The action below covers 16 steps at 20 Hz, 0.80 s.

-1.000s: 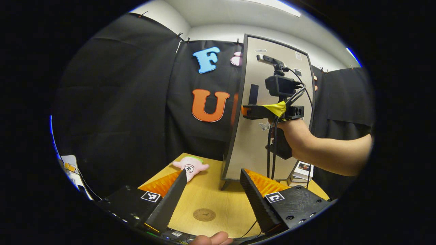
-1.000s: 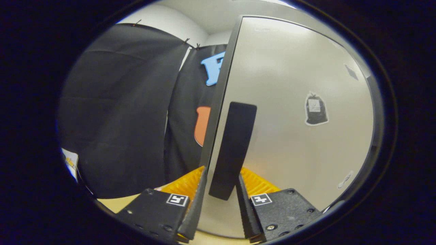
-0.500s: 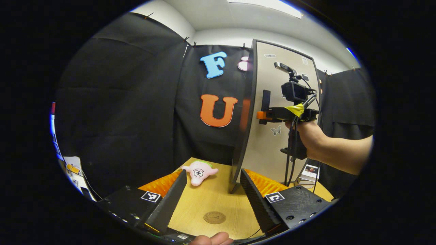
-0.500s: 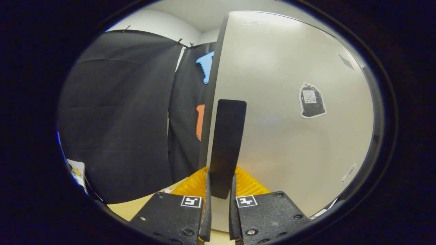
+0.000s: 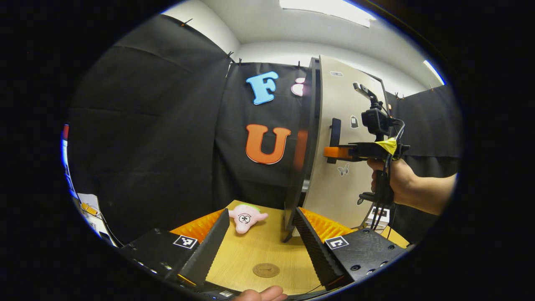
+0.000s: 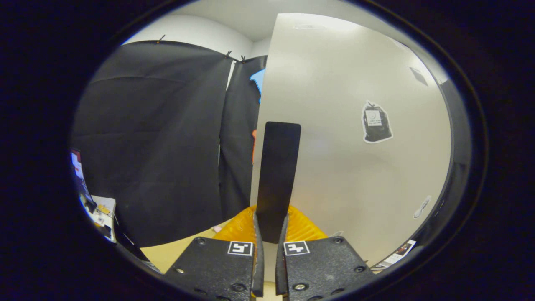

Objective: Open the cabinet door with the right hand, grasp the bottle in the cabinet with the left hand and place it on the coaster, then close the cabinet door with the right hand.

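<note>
In the left gripper view, the left gripper (image 5: 261, 234) is hovering wide open and empty at the bottom of the frame, above the round coaster (image 5: 266, 270) lying on the wooden table (image 5: 250, 251). A pink plush toy (image 5: 246, 217) is resting just behind. At centre right, the cabinet door (image 5: 340, 142) is standing ajar, with a hand (image 5: 395, 184) holding the right gripper (image 5: 334, 152) to its handle (image 5: 335, 133). In the right gripper view, the right gripper (image 6: 268, 230) is sitting at bottom centre, its fingers pinching the dark vertical handle (image 6: 276, 175) on the pale door (image 6: 355, 167).
</note>
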Tool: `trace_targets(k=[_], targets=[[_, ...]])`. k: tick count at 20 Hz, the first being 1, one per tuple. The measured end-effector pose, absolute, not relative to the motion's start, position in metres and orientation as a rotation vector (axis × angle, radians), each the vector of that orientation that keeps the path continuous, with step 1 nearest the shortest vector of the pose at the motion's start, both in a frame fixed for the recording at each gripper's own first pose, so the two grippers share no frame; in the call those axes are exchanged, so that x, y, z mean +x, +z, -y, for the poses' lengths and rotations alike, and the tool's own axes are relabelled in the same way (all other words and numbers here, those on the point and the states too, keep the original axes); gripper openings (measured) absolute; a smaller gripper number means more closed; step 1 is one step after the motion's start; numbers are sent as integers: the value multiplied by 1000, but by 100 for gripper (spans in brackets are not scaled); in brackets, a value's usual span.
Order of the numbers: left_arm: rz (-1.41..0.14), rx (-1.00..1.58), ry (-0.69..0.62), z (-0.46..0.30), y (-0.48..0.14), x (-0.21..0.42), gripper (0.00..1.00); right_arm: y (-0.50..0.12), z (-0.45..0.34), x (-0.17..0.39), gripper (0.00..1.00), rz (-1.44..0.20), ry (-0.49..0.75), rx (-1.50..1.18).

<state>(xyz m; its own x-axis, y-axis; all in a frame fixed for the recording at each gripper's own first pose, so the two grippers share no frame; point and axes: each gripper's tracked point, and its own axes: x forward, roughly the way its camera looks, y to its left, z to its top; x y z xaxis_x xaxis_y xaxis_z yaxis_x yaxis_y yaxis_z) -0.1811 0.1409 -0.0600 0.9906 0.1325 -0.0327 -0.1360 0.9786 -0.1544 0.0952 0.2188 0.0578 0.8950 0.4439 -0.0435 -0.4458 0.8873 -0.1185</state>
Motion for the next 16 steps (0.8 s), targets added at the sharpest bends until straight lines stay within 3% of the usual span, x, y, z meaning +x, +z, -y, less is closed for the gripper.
trace_targets(k=[10,16], targets=[[-9,-150,78,-120,-68,-156,95,55,-201,71,10,-76,622,-146],[-84,-157,-32,-85,-80,-101,95,53,-182,60,10,-87,584,-98]])
